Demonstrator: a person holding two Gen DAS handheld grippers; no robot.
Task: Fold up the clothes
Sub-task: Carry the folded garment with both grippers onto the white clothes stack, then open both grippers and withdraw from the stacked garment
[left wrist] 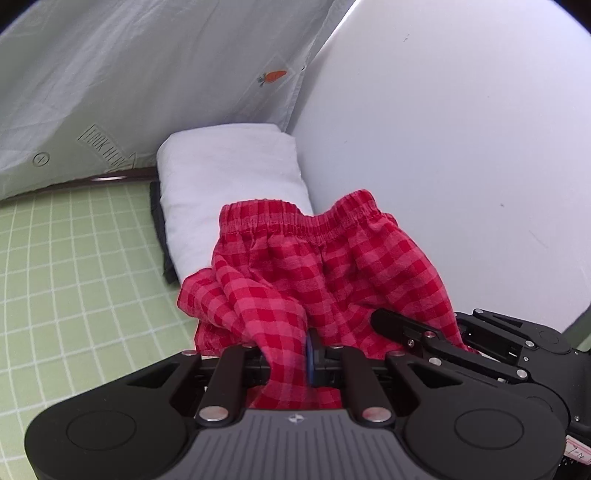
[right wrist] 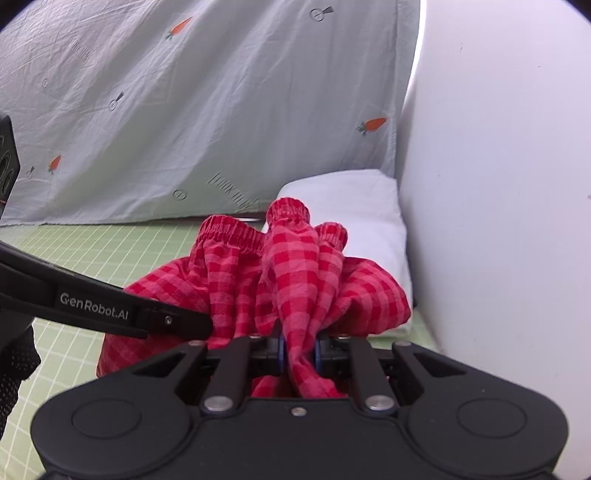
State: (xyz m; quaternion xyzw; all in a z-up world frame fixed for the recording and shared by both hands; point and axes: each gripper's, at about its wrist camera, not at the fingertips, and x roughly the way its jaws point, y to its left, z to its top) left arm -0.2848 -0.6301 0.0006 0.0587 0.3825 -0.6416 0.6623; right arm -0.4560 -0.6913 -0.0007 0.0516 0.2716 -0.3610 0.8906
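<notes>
Shorts [left wrist: 314,273], 1 red checked pair, pinched by 2 grippers: left gripper [left wrist: 295,354], right gripper [right wrist: 299,350].

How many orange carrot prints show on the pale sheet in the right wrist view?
3 on the sheet: carrot print top centre, carrot print far left, carrot print at right edge. More may be hidden in folds.
</notes>
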